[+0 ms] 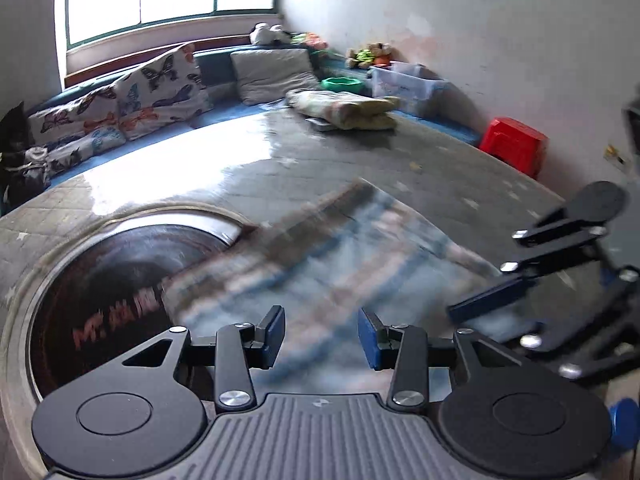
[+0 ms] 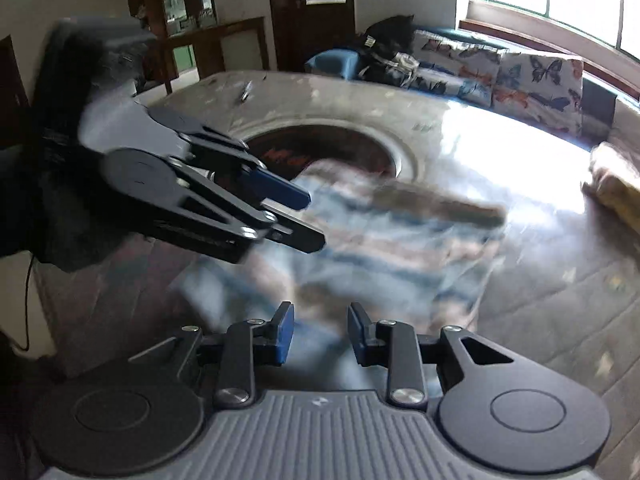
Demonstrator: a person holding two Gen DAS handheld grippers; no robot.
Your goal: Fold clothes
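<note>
Lying across the round table, the striped garment runs its long axis from the near left, where it overlaps the dark circular centre disc, up toward the far right; motion blur smears its pale blue, pink and brown bands, so which end is which cannot be told. It looks soft, flat and roughly rectangular, with one thicker brown edge along the far side. The table wears a quilted, glossy cover that glares white under the window. Red lettering on the disc is partly hidden by the cloth and unreadable. In the left wrist view the left tongs stand apart just above the garment's near edge, blue pads clear of the fabric. To the right, the right tongs are likewise parted with nothing pinched, cloth showing through the gap. Each tool appears blurred in the other's view, its handle cut off by the frame. A folded yellowish blanket sits at the table's far edge.
</note>
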